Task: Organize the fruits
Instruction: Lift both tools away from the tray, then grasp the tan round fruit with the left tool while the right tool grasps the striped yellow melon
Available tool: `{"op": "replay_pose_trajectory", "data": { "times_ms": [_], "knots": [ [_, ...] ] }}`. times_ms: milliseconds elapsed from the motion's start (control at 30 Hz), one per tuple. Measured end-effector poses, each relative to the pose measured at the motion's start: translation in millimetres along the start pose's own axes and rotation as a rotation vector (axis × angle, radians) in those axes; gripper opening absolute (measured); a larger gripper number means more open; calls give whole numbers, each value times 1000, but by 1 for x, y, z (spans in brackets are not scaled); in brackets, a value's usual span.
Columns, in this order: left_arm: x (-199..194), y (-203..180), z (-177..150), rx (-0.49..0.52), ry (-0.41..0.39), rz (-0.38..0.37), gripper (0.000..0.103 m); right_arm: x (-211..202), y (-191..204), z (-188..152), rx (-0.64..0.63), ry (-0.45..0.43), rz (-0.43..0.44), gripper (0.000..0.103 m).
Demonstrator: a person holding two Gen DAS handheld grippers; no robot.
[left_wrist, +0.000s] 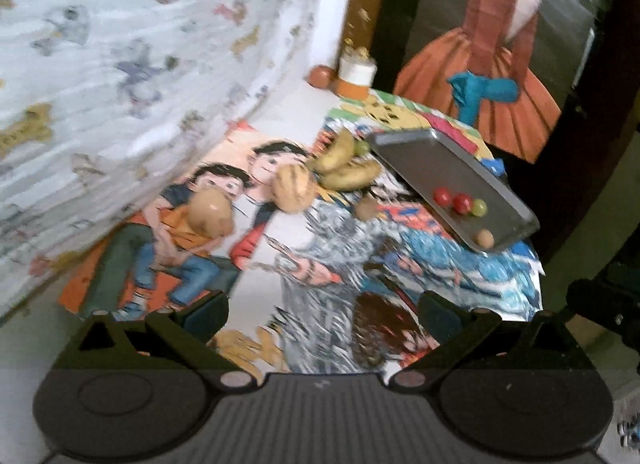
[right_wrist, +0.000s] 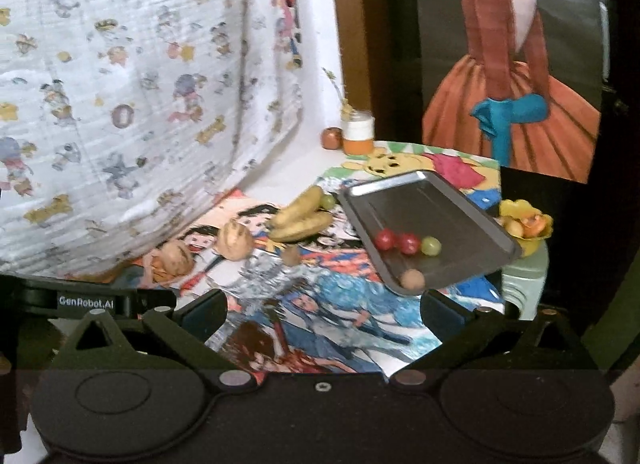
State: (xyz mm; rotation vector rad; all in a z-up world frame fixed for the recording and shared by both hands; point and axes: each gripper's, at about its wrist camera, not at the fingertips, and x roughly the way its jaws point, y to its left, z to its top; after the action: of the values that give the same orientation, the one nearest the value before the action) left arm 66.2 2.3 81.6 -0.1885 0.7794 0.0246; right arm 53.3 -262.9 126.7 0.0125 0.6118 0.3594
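both claws stand spread and empty, hanging above the near edge of the desk [right_wrist: 280, 151] with nothing between the fingers. ahead and to the right of the right claw [right_wrist: 324, 312] lies the tray [right_wrist: 472, 215], holding two red fruits [right_wrist: 396, 242], a green grape [right_wrist: 431, 246] and a small brown fruit [right_wrist: 413, 279] at its near corner. ahead and left of that claw, still loose on the desk, are the bananas [right_wrist: 300, 219], a second grape [right_wrist: 328, 201] behind them, a small brown fruit [right_wrist: 291, 256] nearest the tray, and two larger tan fruits [right_wrist: 234, 240]. the left claw [left_wrist: 324, 312] sees the same spread, tan fruits [left_wrist: 294, 189] ahead and left, tray [left_wrist: 440, 159] ahead and right.

the step in hand looks like the pause between placings: part sorted, part left. the next move calls for picking one loose fruit, likely the small brown one close to the tray, lowering a spread claw over it, and closing gently so it does not roll.
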Motion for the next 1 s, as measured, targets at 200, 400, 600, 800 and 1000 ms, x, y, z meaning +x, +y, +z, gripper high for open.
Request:
{"op": "replay_pose_trajectory", "data": {
  "times_ms": [200,400,600,800,1000],
  "knots": [
    [-19,21,23,-26,-72,26,103,-1,6,46,13,-14,107,102],
    [-28,32,52,-29,-148,68,103,-4,17,112,-49,-132,147,102],
    [-13,40,66,-27,-166,132,103,16,27,156,-174,-254,150,103],
    [12,52,57,-57,-196,112,103,74,28,180,-252,-241,261,103],
    [44,63,40,-77,-183,134,103,143,26,157,-298,-127,350,103]
  ]
}}
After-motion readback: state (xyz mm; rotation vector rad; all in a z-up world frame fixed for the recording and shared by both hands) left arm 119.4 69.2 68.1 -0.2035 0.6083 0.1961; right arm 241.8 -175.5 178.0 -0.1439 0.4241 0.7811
